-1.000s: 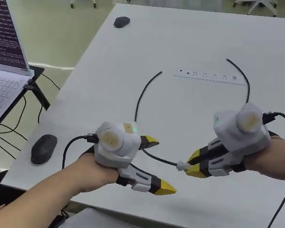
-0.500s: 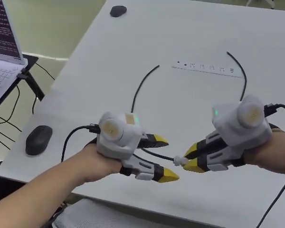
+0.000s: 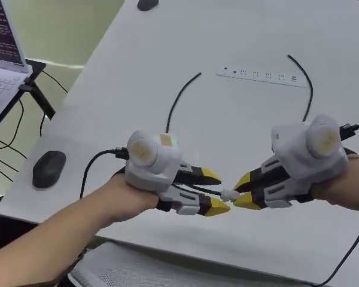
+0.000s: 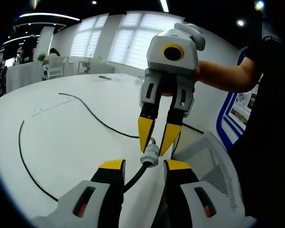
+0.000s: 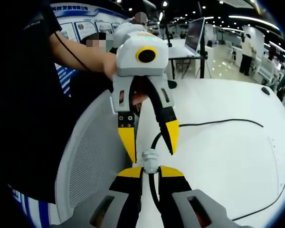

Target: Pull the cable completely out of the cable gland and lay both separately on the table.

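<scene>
A long black cable [image 3: 178, 106] curves over the white table [image 3: 137, 72] and ends in a small white cable gland [image 3: 229, 195] held just above the front edge. My right gripper [image 3: 240, 191] is shut on the gland [image 5: 150, 160]. My left gripper [image 3: 216, 191] faces it tip to tip. Its jaws stand open on either side of the cable [image 4: 133, 176] right behind the gland [image 4: 149, 154]. In the left gripper view my left gripper [image 4: 145, 166] points at my right gripper [image 4: 156, 137]. The right gripper view has my right gripper [image 5: 150, 172] below my left gripper [image 5: 149, 140].
A white power strip [image 3: 260, 76] with a black cord [image 3: 306, 84] lies at the back right. A dark mouse [image 3: 48, 169] sits near the table's left corner, and a laptop [image 3: 3, 60] stands beyond it. A mesh chair [image 3: 107, 272] is under the front edge.
My left gripper has moved right along the cable until its open jaws sit right at the gland. My right gripper has kept its hold on the gland.
</scene>
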### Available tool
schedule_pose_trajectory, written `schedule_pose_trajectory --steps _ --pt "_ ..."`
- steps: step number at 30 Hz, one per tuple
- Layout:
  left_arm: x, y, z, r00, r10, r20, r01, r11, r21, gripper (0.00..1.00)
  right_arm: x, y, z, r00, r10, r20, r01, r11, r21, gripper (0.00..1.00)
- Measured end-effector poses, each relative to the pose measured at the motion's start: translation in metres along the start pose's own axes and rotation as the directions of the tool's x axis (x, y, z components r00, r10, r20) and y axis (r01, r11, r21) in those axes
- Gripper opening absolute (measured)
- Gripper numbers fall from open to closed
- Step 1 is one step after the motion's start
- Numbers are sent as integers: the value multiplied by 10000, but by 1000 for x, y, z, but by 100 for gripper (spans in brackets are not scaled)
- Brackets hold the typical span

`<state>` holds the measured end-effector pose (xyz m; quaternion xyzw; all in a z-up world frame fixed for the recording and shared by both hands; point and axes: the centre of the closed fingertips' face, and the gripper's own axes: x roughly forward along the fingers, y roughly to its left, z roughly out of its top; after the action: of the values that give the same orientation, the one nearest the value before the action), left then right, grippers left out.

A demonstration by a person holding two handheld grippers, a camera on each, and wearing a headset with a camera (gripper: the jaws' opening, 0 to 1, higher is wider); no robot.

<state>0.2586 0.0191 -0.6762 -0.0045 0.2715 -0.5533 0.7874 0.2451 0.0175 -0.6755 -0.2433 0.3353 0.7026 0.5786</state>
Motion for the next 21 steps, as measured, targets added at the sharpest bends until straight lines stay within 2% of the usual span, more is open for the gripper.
schedule_pose_trajectory --steps 4,11,17,21 --pt "-1 -2 0 10000 -91 19 91 10000 -3 23 1 2 0 10000 -12 52 13 9997 -258 6" --pt "-1 -9 1 9995 -300 104 301 9995 -5 17 2 4 -2 9998 -99 197 110 9984 -553 6" --pt "-1 -13 -1 9990 -435 61 436 9989 -142 16 4 9 -3 9994 -127 333 156 9959 -892 6" --pt "0 -11 -2 9995 -305 -84 305 9995 -21 15 5 4 -5 9986 -216 475 259 9953 -938 7"
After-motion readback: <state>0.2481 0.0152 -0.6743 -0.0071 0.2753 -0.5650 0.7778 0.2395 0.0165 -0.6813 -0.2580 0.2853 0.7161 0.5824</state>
